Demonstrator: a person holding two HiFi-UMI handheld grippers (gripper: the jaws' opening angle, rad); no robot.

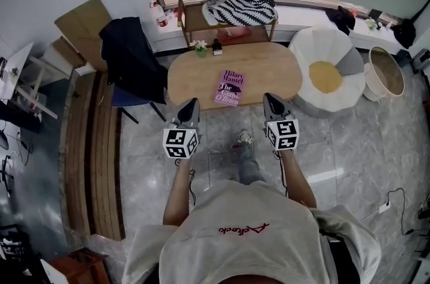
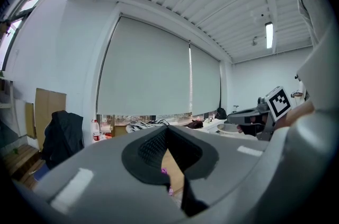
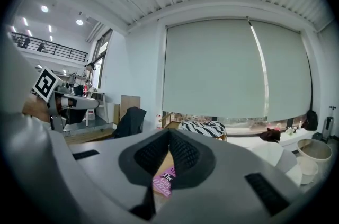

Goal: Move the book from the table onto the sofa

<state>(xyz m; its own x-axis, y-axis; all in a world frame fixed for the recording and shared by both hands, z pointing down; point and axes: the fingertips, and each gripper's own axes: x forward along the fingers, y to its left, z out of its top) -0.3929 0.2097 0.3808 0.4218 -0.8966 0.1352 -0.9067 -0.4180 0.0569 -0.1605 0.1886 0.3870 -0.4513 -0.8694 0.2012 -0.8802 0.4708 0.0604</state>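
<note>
A pink book (image 1: 229, 87) lies flat on the oval wooden table (image 1: 282, 71), near its front edge. A sliver of the book (image 3: 164, 184) shows between the right jaws. My left gripper (image 1: 190, 103) hangs shut and empty over the table's front edge, left of the book. My right gripper (image 1: 272, 99) is shut and empty too, right of the book. Neither touches it. The white sofa (image 1: 322, 51) with a yellow cushion (image 1: 326, 76) stands right of the table. In the left gripper view the left gripper (image 2: 167, 130) points level at the window, with the right gripper (image 2: 249, 117) seen at the side.
A small flower pot (image 1: 200, 48) and a dark box (image 1: 217, 48) stand at the table's back edge. A chair draped with a dark jacket (image 1: 131, 58) is at the left. A wooden shelf (image 1: 201, 17) holds a striped cloth (image 1: 243, 9). A round basket (image 1: 385, 72) sits far right.
</note>
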